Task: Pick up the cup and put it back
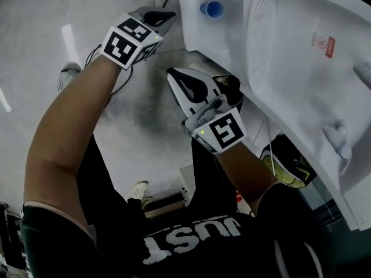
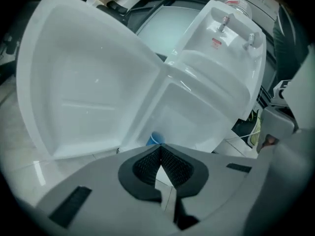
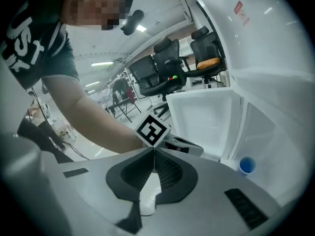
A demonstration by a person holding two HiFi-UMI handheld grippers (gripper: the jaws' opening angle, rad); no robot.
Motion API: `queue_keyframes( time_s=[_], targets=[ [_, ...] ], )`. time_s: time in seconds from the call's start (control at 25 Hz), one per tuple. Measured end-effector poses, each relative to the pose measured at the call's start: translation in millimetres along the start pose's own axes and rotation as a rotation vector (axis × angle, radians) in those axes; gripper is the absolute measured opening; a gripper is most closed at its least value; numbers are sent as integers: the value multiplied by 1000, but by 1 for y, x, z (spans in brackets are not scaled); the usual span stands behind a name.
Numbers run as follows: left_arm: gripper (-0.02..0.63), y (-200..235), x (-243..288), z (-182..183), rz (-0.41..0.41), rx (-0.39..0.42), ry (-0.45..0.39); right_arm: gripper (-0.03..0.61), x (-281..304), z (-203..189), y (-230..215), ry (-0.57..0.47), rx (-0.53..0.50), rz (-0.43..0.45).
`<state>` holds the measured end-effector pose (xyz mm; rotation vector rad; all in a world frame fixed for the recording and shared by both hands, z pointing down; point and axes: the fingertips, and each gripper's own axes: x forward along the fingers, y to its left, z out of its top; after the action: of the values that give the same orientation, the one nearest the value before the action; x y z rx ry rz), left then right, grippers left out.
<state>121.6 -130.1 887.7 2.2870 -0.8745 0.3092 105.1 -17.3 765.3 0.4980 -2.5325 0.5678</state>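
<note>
Blue cup (image 1: 212,8) stood inside the open white cabinet (image 1: 278,57), at its floor's hinge-side corner. It was probably light, thin and crushable, so best pinched gently across the rim. Left tongs (image 2: 158,147) and right tongs (image 3: 152,150) were clenched and empty.

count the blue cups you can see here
1. The blue cup stands on the floor of the open white compartment; others could be hidden deeper inside.

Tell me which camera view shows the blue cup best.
The right gripper view: the blue cup stands whole and unblocked in the white compartment, rim and side both visible. The head view shows it small, from above, near the top edge. In the left gripper view only a sliver peeks over the shut fingers.
</note>
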Motion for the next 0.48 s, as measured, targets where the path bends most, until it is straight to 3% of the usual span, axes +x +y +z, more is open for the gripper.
queue_keyframes(
  time_s=[0.28,0.48],
  targets=[
    [11,3,71,-12,-33,-109,53,35,-17,-27,-4,35,26,5],
    [102,13,114,-10,-53,-259,89,34,-32,-46,-6,56,30,15]
  ],
)
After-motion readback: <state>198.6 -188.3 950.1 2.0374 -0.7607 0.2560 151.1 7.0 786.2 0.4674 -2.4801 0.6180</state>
